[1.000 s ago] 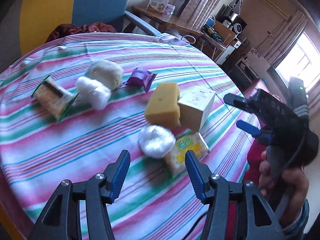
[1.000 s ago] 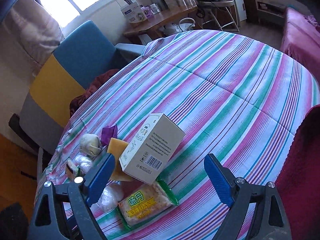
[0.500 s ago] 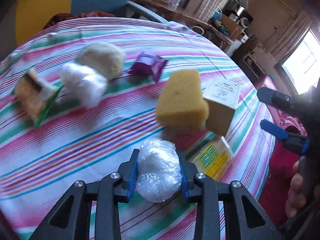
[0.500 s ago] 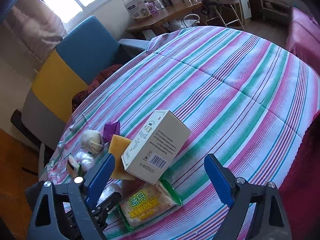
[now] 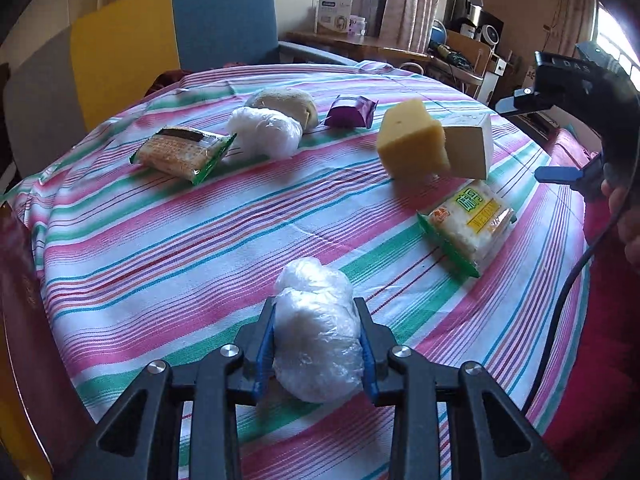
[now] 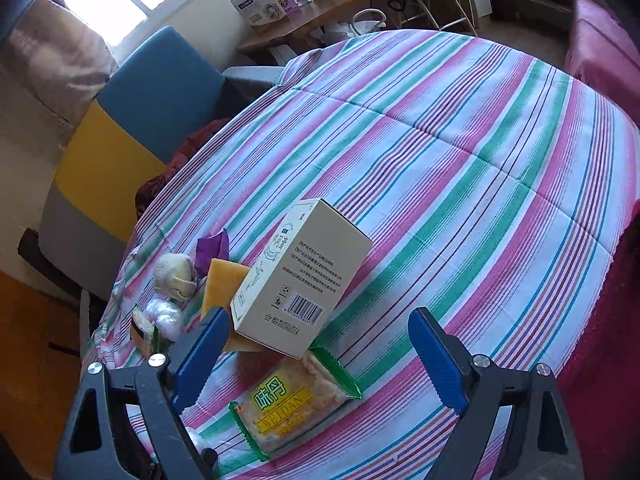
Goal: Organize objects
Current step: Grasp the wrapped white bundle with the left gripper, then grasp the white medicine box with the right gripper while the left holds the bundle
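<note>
Table [image 5: 168,240] first, round under a striped cloth, everything on it spread toward the far half; beyond its far edge sits a blue and yellow chair [image 5: 168,28]. Box [image 6: 304,276] is the biggest item, tilted and propped on the sponge [image 5: 412,140] beside it, toward the right edge; I judge it stiff and light, best taken across its narrow sides. Sponge is soft and will squash, so a gentle pinch across its middle would do. Two cracker packs: one [image 5: 468,224] just in front of the box near the right edge, one [image 5: 182,152] toward the far left; both crinkly, slippery, contents brittle, so I'd grip them by the flat faces and lightly. A cloth ball [image 5: 286,104] and a wrapped white bundle [image 5: 266,136] lie touching at the far side, a purple sachet [image 5: 350,111] just right of them. My left gripper [image 5: 316,340] is clamped on a second bundle [image 5: 316,328], near the front edge; film is slick and the filling looks soft, so I judge it could slide if I squeeze unevenly; whether it rests on the cloth or hangs clear I cannot tell. My right gripper [image 6: 316,360] stands wide and holds nothing, aimed at the box and the pack.
</note>
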### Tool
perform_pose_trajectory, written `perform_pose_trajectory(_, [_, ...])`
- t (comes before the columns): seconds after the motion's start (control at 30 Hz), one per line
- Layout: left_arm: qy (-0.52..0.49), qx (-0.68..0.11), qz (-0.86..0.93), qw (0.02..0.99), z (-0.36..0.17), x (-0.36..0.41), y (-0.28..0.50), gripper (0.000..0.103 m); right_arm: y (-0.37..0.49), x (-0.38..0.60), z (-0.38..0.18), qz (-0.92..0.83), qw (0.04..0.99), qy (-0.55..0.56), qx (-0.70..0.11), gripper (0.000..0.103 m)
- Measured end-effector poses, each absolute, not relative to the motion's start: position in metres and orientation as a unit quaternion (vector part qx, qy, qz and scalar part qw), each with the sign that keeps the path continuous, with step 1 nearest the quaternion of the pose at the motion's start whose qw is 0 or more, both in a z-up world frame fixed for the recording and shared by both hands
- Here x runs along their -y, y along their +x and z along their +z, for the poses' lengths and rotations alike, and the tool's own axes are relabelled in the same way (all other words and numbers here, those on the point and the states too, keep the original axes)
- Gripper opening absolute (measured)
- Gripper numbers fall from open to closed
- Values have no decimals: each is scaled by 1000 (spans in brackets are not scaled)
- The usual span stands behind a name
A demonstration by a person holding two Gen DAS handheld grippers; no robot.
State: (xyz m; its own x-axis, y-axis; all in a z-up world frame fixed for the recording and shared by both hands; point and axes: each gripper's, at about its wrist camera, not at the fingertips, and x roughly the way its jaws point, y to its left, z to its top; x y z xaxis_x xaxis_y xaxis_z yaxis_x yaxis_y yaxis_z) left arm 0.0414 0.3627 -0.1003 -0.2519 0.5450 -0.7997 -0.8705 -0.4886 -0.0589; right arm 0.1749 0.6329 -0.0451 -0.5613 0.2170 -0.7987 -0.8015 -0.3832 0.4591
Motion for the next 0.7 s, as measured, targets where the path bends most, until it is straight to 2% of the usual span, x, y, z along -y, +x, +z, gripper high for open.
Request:
perform_pose_trajectory(0.3, [-392,-189,768,470,-101,-355,43,35,167,-646,-56,727,312,-289,-539,96])
perform_pose_trajectory(0.5, [-396,-177,766,474,-101,-353,42,35,145,-659,-76,711,319,-284,-558,94])
perform_pose_trajectory(0.53, [-396,-176,766,474,-101,-353,42,35,140,-660,-79,713,317,-290,-554,84])
perform_pose_trajectory(0.57, [-395,-176,766,475,-101,-353,42,35,136,-661,-84,716,312,-298,-549,62])
perform_pose_trajectory(0.63, [-395,-176,767,475,-101,-352,42,35,125,-661,-90,724,283,-313,-546,52])
perform_pose_trajectory(0.7, [-393,-177,767,475,-102,-353,42,35,117,-657,-81,742,288,-323,-511,51])
